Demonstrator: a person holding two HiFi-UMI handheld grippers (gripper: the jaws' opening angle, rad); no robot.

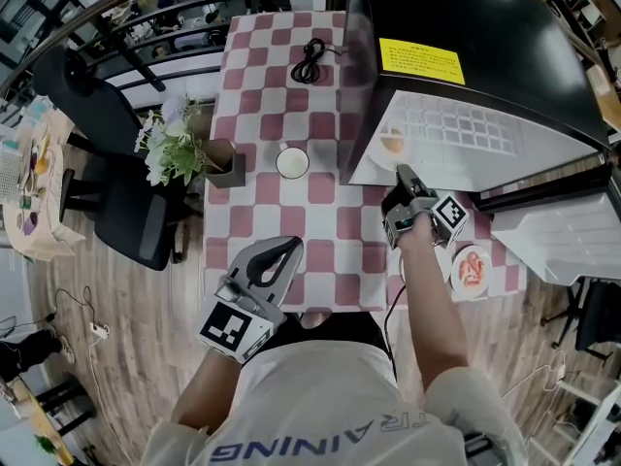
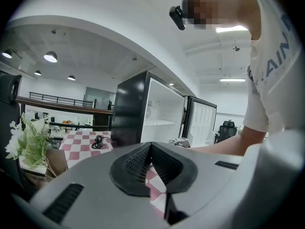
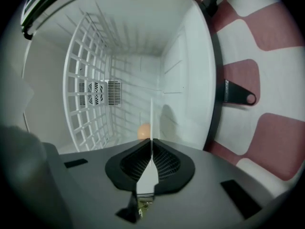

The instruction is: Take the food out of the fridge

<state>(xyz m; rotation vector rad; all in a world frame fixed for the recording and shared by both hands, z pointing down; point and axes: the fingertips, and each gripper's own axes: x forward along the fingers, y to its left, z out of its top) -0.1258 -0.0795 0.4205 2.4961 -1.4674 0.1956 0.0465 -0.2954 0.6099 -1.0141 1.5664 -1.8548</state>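
Note:
A black mini fridge (image 1: 466, 27) stands on the checked table (image 1: 262, 105) with its door (image 1: 553, 241) swung open. My right gripper (image 1: 401, 175) reaches into the fridge's mouth. It is shut on the rim of a thin white plate (image 1: 391, 145) that carries an orange-brown piece of food. In the right gripper view the plate (image 3: 151, 118) shows edge-on between the pads of the right gripper (image 3: 151, 144), with the food (image 3: 143, 131) just behind them. My left gripper (image 1: 267, 270) hangs over the table's near edge, shut and holding nothing; the left gripper view shows the left gripper (image 2: 151, 146) facing the fridge (image 2: 131, 113).
A second plate with pink food (image 1: 472, 269) lies on the table by the open door. A white cup (image 1: 292, 162), a flower box (image 1: 184, 153) and a coiled black cable (image 1: 312, 61) sit further left. A white wire shelf (image 3: 90, 89) lines the fridge interior. An office chair (image 1: 116, 192) stands left of the table.

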